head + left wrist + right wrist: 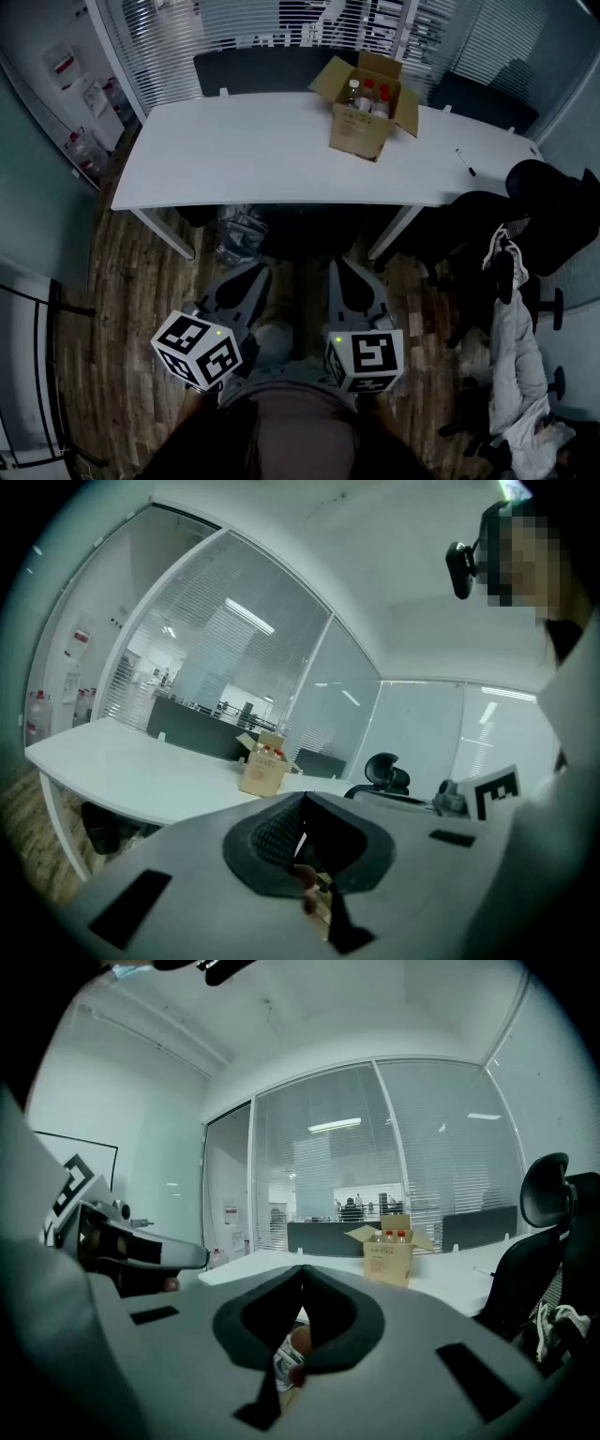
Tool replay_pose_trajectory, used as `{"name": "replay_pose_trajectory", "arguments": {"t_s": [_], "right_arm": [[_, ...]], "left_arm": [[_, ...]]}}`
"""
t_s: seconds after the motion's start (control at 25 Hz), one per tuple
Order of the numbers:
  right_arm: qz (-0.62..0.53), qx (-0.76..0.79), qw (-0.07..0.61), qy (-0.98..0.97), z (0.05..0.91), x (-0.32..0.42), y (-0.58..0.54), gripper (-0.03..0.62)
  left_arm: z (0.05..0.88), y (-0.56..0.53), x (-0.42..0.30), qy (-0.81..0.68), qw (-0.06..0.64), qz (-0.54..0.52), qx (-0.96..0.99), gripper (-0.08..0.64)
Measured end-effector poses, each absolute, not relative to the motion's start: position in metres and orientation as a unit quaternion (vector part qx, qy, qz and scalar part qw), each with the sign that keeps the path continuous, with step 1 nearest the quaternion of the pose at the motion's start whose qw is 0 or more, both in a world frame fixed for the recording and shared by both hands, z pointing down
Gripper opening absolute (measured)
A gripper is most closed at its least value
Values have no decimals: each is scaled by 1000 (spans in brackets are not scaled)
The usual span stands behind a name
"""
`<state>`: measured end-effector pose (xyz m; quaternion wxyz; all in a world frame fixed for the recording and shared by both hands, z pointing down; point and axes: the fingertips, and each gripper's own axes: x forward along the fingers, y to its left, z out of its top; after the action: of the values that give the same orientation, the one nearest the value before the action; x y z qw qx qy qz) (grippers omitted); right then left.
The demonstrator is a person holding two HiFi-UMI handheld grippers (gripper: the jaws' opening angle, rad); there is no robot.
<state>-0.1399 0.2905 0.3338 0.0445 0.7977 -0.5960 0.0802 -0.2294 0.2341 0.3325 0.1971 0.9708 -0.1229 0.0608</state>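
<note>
- White table [244, 150] fills the far side of the office.
- I see the cardboard box [361, 127] of bottles [367, 94] at its far right.
- My left gripper [246, 286] and right gripper [349, 281] hang near me, jaws pressed together, empty.
- Table's near edge lies between them and the box; a black chair [553, 202] stands right.

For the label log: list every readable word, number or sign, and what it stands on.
Brown cardboard box on the white table: side print too small to read.
White paper notices on the left wall: blurred, unreadable.
Cubes on left gripper and right gripper: square markers, no words.
</note>
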Motion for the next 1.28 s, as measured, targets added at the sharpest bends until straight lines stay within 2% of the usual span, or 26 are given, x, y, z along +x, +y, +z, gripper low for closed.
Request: {"name": "replay_pose_trajectory", "arguments": {"t_s": [0.36,0.8,1.28], "right_arm": [[88,805,51,-585,339,-116,251,23],[95,821,14,-563,321,-82,189,23],[95,832,24,-546,323,-70,111,23]], "left_arm": [[333,187,-198,-108,203,67,971,9],[324,123,-159,-58,211,74,973,9],[327,47,-142,-22,214,79,973,9]]}}
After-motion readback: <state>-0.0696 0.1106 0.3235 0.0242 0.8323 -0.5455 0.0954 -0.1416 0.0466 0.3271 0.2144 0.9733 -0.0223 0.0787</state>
